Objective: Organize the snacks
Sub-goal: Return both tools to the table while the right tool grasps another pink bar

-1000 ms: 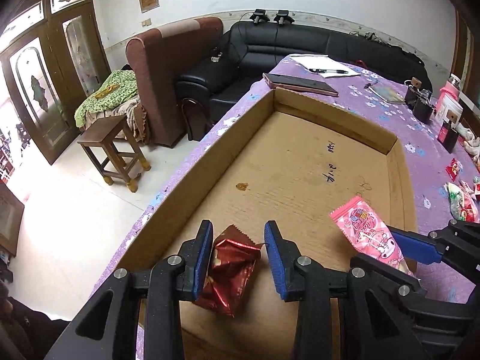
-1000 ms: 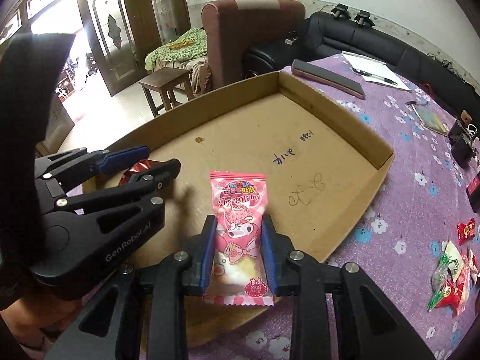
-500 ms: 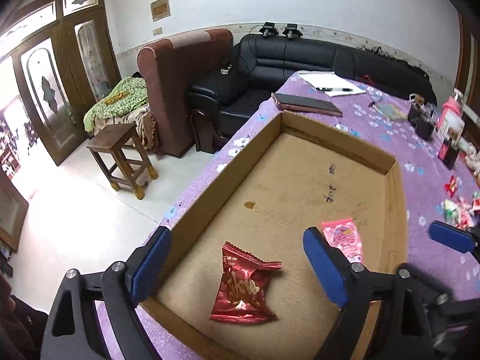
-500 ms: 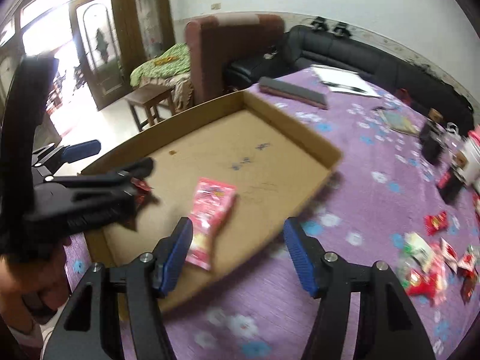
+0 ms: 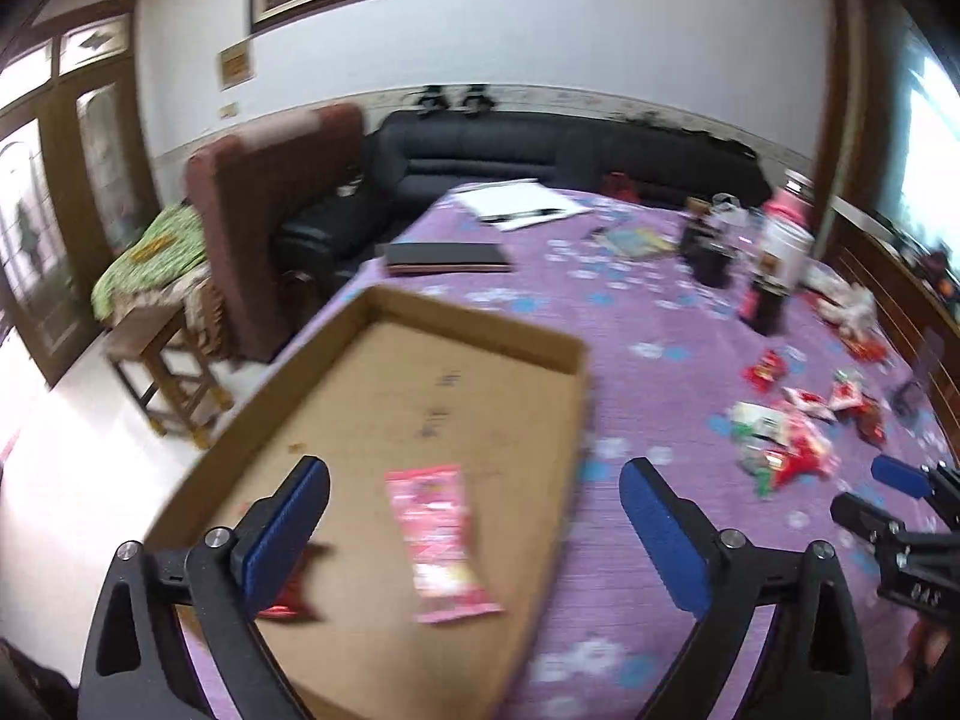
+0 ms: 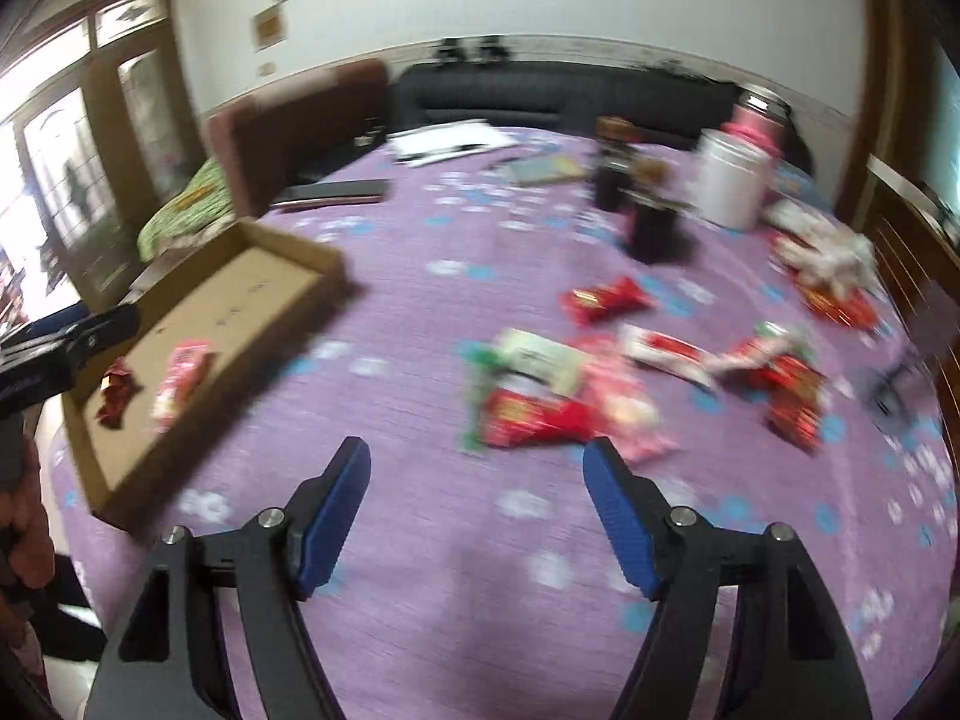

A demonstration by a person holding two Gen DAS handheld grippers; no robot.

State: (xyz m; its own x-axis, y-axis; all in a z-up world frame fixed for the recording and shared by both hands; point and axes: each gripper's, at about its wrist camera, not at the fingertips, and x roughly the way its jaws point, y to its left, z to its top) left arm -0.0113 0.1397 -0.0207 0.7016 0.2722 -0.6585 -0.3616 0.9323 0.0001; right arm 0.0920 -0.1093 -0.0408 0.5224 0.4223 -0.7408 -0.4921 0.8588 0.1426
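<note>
While both pictures are blurred, you can see your left tool standing wide apart above the near end of the cardboard tray, its jaws opening with nothing clamped between them. The pink snack packet lies flat on the tray floor, seen in the gap between the blue pads but not touched by them. The red snack packet lies in the tray too, at its near left corner, partly hidden behind the left pad. In your right wrist view both packets lie side by side in the tray, the red one nearer the outer edge and the pink one just beside it.

Your right tool is also apart, jaws opening and holding nothing, over bare purple flowered tabletop to the right of the tray. Further to the right of the tray lies a loose pile of snacks, mostly red, white and green wrappers, with more red packets scattered beyond it. From your left wrist view the same pile lies well apart from the tray, with the right tool entering at the frame's right edge near it. Beyond the tray on the tabletop lie a dark flat case and white papers.
</note>
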